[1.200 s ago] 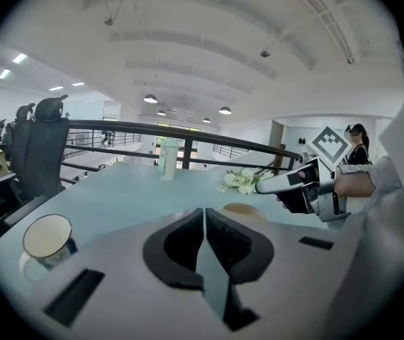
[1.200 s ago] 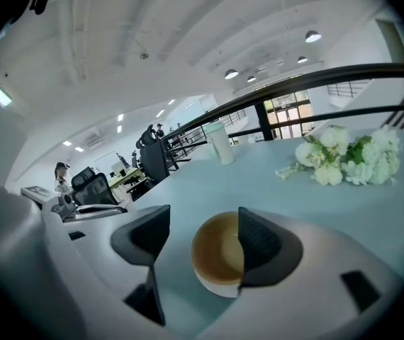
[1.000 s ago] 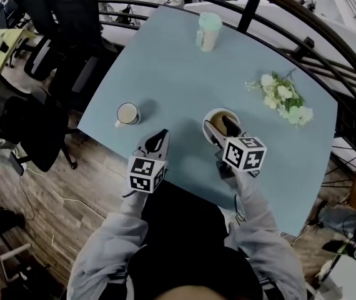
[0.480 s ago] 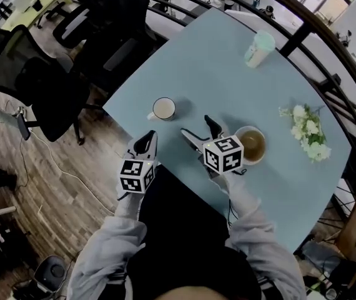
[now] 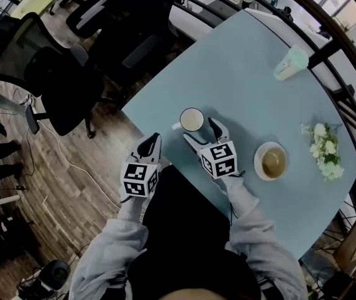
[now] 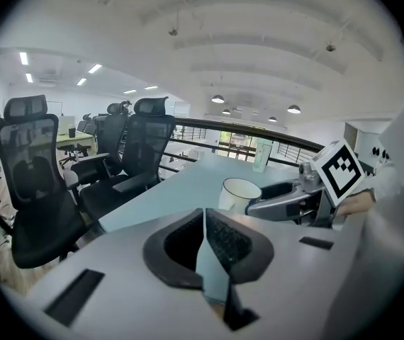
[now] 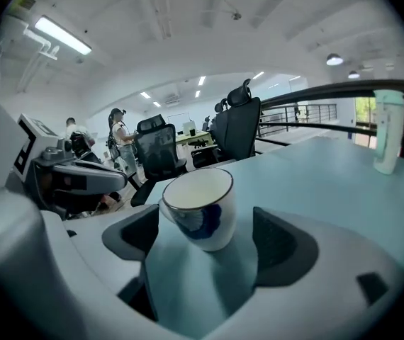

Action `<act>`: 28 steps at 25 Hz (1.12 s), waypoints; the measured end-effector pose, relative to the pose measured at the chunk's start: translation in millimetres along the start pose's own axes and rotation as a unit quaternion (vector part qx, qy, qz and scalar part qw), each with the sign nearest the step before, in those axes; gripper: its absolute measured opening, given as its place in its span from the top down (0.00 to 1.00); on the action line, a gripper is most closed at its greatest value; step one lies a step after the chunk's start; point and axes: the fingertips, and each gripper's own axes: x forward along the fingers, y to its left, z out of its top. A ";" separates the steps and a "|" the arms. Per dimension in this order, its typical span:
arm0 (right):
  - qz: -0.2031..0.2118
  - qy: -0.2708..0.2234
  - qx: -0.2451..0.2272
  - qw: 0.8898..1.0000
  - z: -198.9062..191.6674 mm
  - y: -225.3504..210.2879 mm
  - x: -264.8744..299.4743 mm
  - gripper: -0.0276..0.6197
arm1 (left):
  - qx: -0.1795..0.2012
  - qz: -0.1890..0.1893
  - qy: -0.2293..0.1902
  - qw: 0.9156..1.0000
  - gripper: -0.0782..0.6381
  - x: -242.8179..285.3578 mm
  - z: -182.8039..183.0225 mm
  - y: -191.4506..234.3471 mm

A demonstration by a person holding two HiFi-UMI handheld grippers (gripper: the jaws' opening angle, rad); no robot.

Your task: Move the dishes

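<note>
Mug [image 5: 192, 119] is the thing to take. It stands upright on the table [image 5: 247, 74] near the front edge, at the mouth of the right gripper [image 5: 200, 130]. That gripper's jaws have just been opening and now stand wide, a pad [image 7: 281, 241] on either side and neither touching the mug. The left gripper [image 5: 153, 139] is clenched on nothing and hangs over the table's edge, just beside the right one.

The step in hand looks like the approach. I would slide the right gripper further forward until the mug's round wall sits fully between the pads, then close slowly. The handle seems to face the left pad, so shift a little to keep it out of the pinch. Lift straight up and keep the mug level, well apart from the bowl [image 5: 273, 162] of brown liquid.
</note>
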 end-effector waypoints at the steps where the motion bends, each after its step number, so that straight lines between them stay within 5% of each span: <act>1: -0.010 -0.006 -0.009 1.000 0.6 -1.1 5.0 0.31 | 0.000 0.000 0.003 1.000 0.86 0.9 -2.1 3.5; 8: -0.055 -0.045 -0.050 0.996 10.2 -0.7 29.9 0.25 | 0.013 -0.009 0.033 0.999 0.86 7.5 -12.1 27.3; 16: -0.058 -0.070 -0.091 0.992 22.1 3.5 50.4 0.31 | 0.035 -0.040 0.046 0.998 0.86 29.4 -3.3 44.5; 22: -0.084 -0.083 -0.073 0.990 24.1 2.0 53.1 0.32 | 0.058 -0.072 0.053 0.994 0.86 45.4 1.3 52.4; 28: -0.163 -0.080 -0.048 0.982 15.9 -19.8 30.7 0.32 | 0.084 -0.125 0.050 0.987 0.86 66.7 12.9 32.6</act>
